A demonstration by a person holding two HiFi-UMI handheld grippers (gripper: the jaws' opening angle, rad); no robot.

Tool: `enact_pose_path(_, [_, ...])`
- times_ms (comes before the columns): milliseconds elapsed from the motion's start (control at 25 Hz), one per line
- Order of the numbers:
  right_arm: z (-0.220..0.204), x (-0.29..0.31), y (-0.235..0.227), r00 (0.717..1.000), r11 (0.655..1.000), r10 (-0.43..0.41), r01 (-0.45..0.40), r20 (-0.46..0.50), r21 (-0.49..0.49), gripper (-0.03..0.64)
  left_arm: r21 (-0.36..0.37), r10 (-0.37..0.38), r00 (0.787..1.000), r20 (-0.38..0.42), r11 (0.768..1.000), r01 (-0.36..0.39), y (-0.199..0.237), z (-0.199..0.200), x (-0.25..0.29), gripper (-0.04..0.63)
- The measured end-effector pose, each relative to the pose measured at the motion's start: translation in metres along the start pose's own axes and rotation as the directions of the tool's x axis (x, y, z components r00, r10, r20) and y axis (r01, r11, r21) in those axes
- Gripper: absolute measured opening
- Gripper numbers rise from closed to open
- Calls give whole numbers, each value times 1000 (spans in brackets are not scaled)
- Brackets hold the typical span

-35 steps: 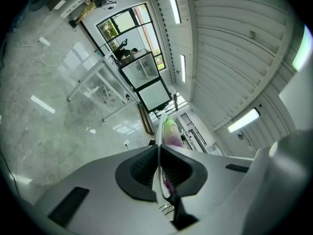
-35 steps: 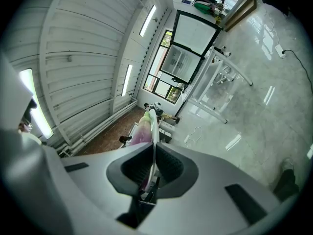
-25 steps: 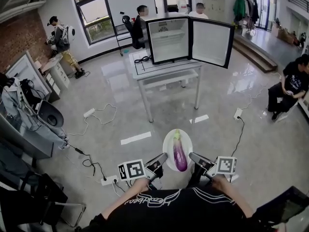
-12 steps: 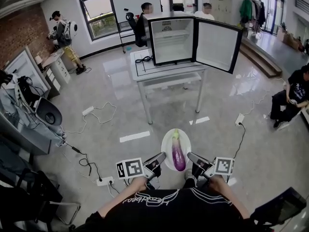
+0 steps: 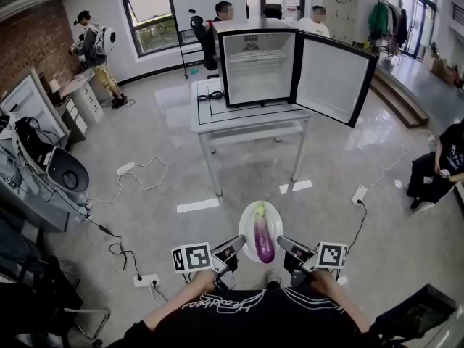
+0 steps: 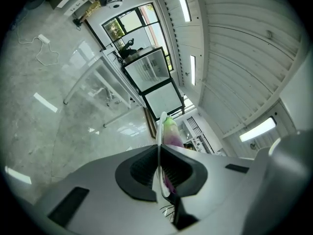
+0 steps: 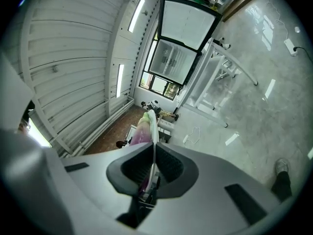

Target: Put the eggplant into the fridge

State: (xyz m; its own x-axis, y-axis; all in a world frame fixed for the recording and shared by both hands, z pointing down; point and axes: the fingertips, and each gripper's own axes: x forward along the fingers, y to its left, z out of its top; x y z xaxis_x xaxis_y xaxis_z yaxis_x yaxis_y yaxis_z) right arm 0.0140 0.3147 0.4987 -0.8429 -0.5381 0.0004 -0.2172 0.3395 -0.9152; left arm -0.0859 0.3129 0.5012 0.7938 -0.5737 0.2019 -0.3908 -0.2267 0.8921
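A purple eggplant (image 5: 262, 235) with a green stem lies on a white plate (image 5: 246, 220) carried in front of the person. My left gripper (image 5: 235, 243) is shut on the plate's left rim and my right gripper (image 5: 284, 243) is shut on its right rim. The left gripper view has the plate (image 6: 159, 146) edge-on between the jaws of that gripper (image 6: 159, 168), the eggplant (image 6: 171, 133) behind it. In the right gripper view that gripper (image 7: 153, 168) pinches the plate (image 7: 153, 131) beside the eggplant (image 7: 143, 130). The small fridge (image 5: 257, 60) stands open on a white table (image 5: 246, 114) ahead, its door (image 5: 332, 78) swung right.
Cables and a power strip (image 5: 145, 280) lie on the floor at the left. Desks with gear (image 5: 43, 165) line the left side. A person sits at the right (image 5: 442, 165), another stands at the back left (image 5: 94, 49), and two people are behind the fridge.
The person has walked forward with the plate held between both grippers. The table and fridge now stand nearer and larger in the head view. Both grips are unchanged.
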Motion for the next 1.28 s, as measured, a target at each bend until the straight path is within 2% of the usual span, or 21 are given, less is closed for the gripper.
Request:
enact_pose_path(280, [94, 1, -55, 998, 998, -64, 64, -22, 4, 21, -17, 7, 1000, 8, 1000, -7, 4, 45, 93, 23])
enact_pose_path(640, [205, -4, -83, 1000, 1000, -1, 0, -16, -12, 21, 4, 6, 999, 38, 1000, -6, -13, 89, 198, 23])
enact_pose_path(840, [235, -17, -100, 1000, 1000, 9, -9, -5, -17, 21, 25, 13, 999, 37, 1000, -14, -22, 94, 231, 23])
enact_pose_path(1000, [245, -20, -99, 999, 999, 40, -40, -8, -15, 21, 38, 26, 999, 45, 999, -27, -28, 96, 240, 23])
enact_pose_path(1280, [262, -25, -101, 999, 999, 43, -43, 10, -22, 21, 45, 44, 999, 23, 998, -45, -32, 95, 255, 23])
